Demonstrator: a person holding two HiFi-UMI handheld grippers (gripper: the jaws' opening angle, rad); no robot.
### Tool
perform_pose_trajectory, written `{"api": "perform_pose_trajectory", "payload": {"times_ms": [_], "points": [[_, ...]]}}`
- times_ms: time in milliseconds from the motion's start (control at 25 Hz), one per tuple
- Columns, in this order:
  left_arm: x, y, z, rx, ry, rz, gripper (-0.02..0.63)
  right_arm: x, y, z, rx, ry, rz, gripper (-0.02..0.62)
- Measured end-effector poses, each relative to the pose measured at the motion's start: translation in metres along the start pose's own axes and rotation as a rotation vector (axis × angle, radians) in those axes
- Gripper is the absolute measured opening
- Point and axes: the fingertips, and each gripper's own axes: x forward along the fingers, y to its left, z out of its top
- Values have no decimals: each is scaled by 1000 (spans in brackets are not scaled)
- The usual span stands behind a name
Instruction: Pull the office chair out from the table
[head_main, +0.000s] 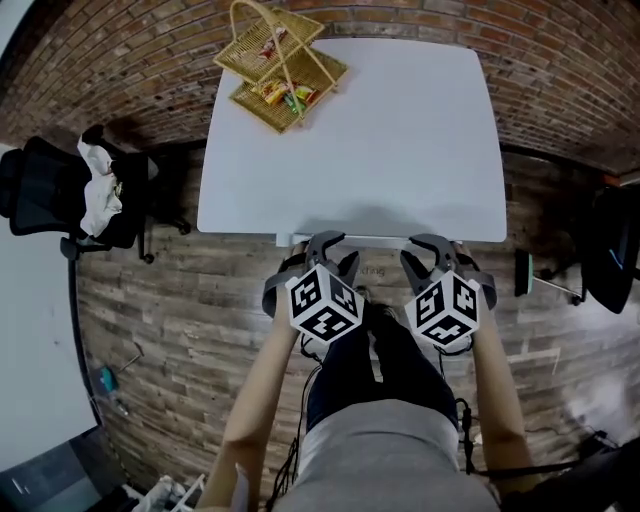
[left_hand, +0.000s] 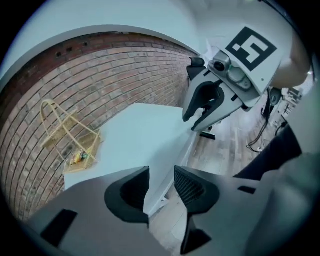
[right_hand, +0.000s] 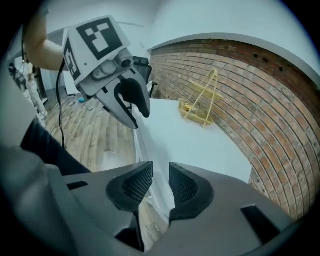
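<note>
A black office chair (head_main: 45, 190) with a white cloth (head_main: 100, 185) over it stands left of the white table (head_main: 400, 130), apart from it. Part of another black chair (head_main: 612, 245) shows at the right edge. My left gripper (head_main: 325, 243) and right gripper (head_main: 432, 245) hover side by side at the table's near edge, both open and holding nothing. In the left gripper view the jaws (left_hand: 161, 182) frame the table edge (left_hand: 165, 170) without pressing on it. The right gripper view shows the same gap (right_hand: 161, 180) over the table (right_hand: 195, 140).
A yellow wicker basket (head_main: 280, 65) with small packets sits on the table's far left corner, against the brick wall (head_main: 560, 60). The person's legs stand just below the grippers. Cables lie on the wooden floor (head_main: 190, 330) near the person's feet.
</note>
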Motion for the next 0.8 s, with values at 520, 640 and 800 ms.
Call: {"api": "perform_pose_trajectory", "payload": {"times_ms": [520, 640, 800], "points": [[32, -6, -31, 340, 252, -259, 206, 41, 10, -25, -277, 249, 140, 138], [38, -7, -35, 358, 265, -279, 207, 50, 14, -34, -294, 296, 160, 141], [45, -9, -38, 356, 269, -307, 206, 58, 16, -32, -290, 312, 172, 140]]}}
